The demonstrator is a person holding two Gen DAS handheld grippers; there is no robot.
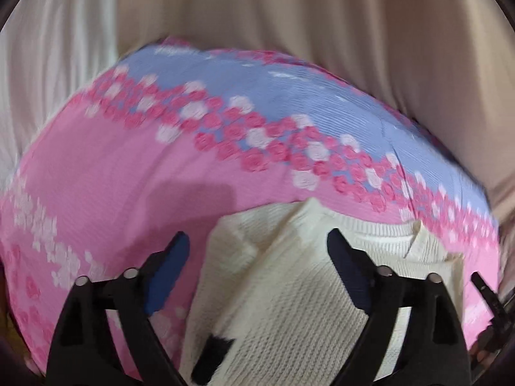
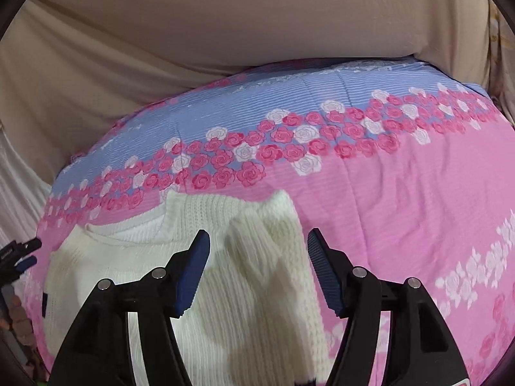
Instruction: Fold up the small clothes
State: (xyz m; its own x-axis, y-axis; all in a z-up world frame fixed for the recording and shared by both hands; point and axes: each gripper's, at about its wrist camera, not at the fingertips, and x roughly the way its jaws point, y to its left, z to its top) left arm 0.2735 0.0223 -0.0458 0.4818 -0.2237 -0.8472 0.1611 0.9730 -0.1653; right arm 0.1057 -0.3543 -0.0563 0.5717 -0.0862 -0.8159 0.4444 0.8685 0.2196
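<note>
My left hand-held gripper [image 1: 257, 251] hovers spread over the cream knit sweater [image 1: 289, 289] lying on the floral bedspread [image 1: 112, 167]. It looks soft, light and stretchy; I'd pinch its sleeve [image 2: 273, 257], between my right hand-held gripper's [image 2: 257, 251] equally spread jaws. I see no readable writing.

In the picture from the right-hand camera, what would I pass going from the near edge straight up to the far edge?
Right gripper, open, black with blue pads → cream knitted sweater lying on the bed → pink sheet with a band of pink and white roses → the sheet's lavender-blue striped part → beige draped cloth behind the bed.
</note>
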